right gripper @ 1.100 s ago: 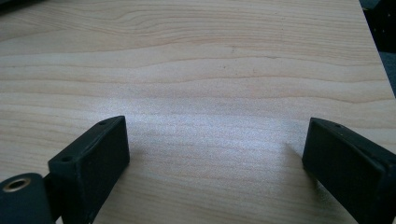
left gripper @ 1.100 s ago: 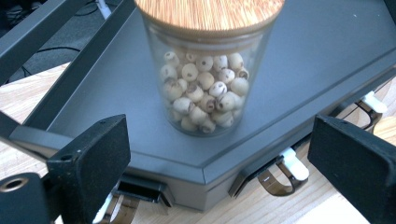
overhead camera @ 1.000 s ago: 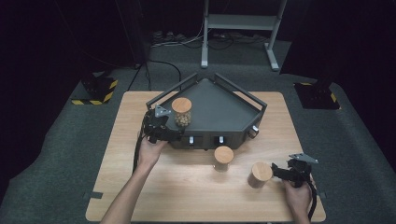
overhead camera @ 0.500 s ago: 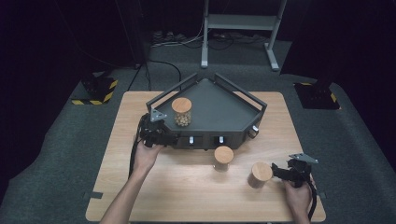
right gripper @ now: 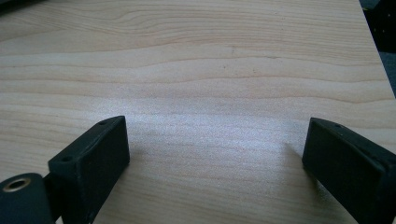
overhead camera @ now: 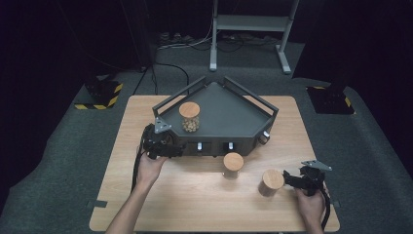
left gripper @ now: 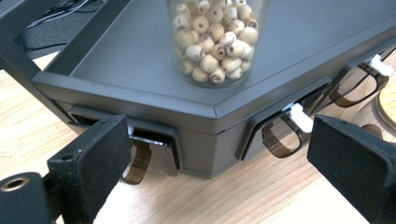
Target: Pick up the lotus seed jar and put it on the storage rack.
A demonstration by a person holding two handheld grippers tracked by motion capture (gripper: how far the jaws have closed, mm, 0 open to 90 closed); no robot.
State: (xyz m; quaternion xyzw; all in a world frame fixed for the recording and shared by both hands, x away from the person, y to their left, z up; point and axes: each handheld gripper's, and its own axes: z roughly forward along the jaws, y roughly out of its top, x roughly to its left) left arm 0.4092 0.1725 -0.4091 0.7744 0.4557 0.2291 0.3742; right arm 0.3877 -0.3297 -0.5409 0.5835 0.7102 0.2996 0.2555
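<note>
A dark grey tray with raised rails stands at the back middle of the wooden table. On its left part stands a clear jar of pale wooden beads with a wooden lid. My left gripper is open at the tray's front left corner, apart from the jar. In the left gripper view the jar of beads stands beyond the tray's rim, with nothing between the jaws. My right gripper is open and empty over bare wood, just right of a wooden-lidded jar.
Another wooden-lidded jar stands in front of the tray's middle. White latches and brown loops hang on the tray's front face. A metal stand and a black-and-yellow base sit on the floor behind the table.
My left gripper has drawn back from the bead jar toward the table's near side, to the tray's front corner. The right gripper has stayed put.
</note>
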